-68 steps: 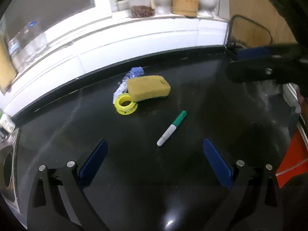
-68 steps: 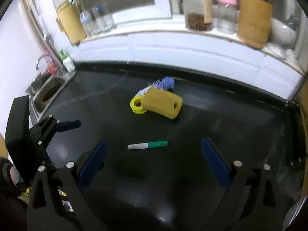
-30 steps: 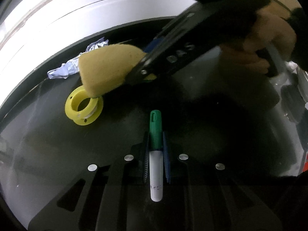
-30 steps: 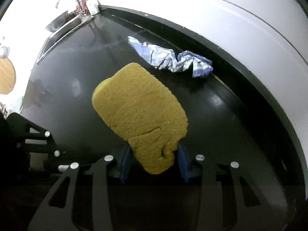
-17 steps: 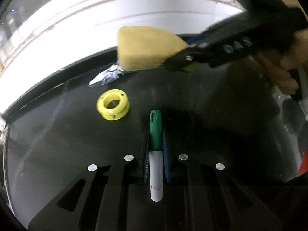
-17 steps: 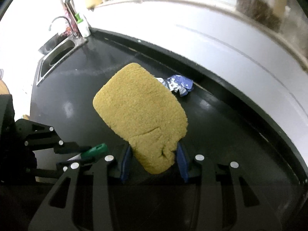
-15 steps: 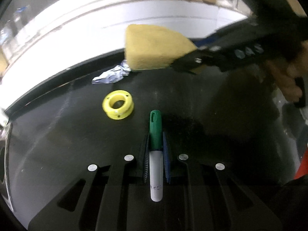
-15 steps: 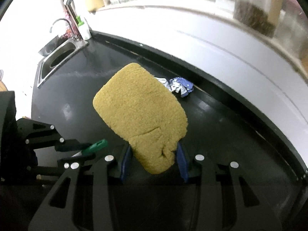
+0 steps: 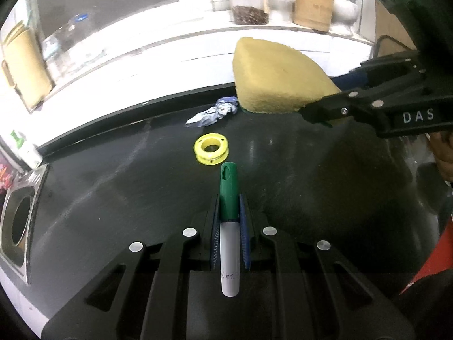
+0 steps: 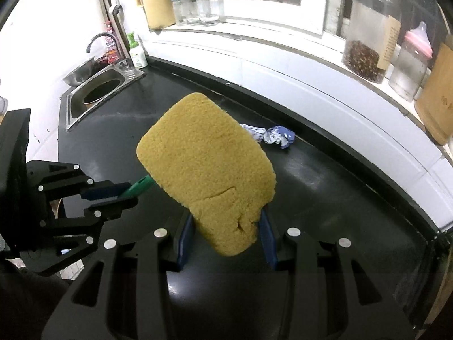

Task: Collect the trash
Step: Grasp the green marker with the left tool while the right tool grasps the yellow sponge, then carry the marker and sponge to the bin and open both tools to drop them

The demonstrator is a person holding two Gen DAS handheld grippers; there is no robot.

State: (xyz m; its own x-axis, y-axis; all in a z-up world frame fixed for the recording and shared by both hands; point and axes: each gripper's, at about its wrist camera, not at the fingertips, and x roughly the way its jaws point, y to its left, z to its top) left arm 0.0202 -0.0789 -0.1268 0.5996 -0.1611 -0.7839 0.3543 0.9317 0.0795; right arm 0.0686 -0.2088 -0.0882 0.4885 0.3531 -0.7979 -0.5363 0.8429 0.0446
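My left gripper is shut on a white marker with a green cap, held above the black counter. The cap sticks out ahead of the blue pads. My right gripper is shut on a yellow sponge, squeezed at its near end and lifted off the counter. From the left wrist view the sponge hangs at the upper right in the other gripper. A yellow tape spool and a crumpled blue-white wrapper lie on the counter. The wrapper shows beyond the sponge.
A steel sink with a tap sits at the counter's left end. Jars, bottles and wooden holders line the white windowsill behind. A soap bottle stands by the sink. A person's hand holds the right gripper.
Both grippers have risen from the counter with the marker and the sponge. The spool and wrapper now look smaller and farther; the sponge no longer covers the spool.
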